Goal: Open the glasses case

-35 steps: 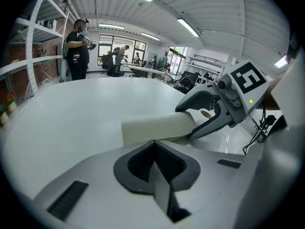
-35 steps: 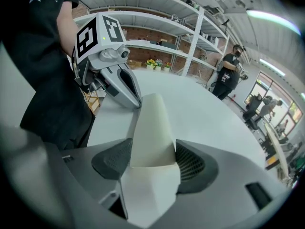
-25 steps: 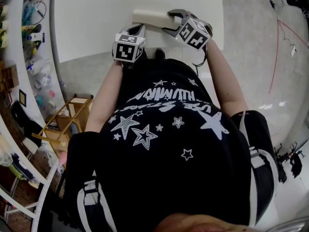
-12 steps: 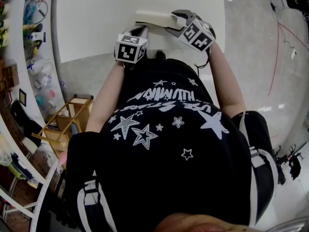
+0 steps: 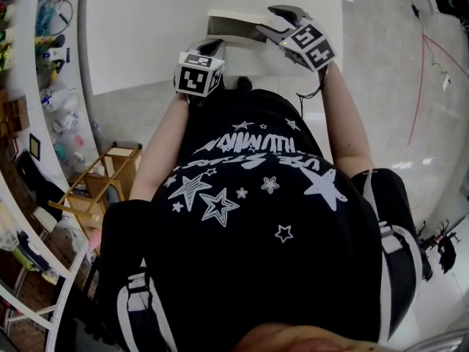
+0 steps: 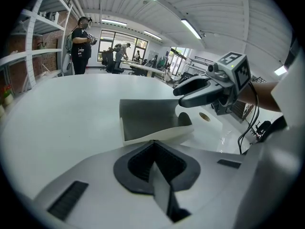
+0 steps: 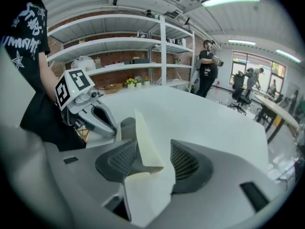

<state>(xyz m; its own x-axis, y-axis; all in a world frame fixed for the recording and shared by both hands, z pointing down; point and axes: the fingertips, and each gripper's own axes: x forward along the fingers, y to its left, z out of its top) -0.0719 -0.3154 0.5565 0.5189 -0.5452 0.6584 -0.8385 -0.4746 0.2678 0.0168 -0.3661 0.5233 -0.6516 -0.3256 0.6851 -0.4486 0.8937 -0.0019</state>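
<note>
A cream glasses case [image 5: 231, 26] lies on the white table [image 5: 146, 28] close to its near edge, with its lid raised and the grey inside [image 6: 147, 120] showing. My left gripper [image 5: 215, 45] stays at the case's near left side, its tips [image 6: 152, 144] closed against the base's front rim. My right gripper [image 5: 275, 22] is at the case's right end, above the base. Its jaws have just been closing, and the lid [image 7: 145, 142] stands between them, pressed on by the pads. In the left gripper view the right gripper [image 6: 183, 95] hovers over the open case.
The table's near edge runs just below the case, against the person's body. A wooden stool [image 5: 102, 174] stands on the floor to the left. Shelves [image 7: 143, 37] and people [image 6: 81, 44] are in the background. A small round thing [image 6: 205, 116] lies right of the case.
The right gripper has risen and rolled with the lid in it, and the case has gone from closed to open. The left gripper has stayed put.
</note>
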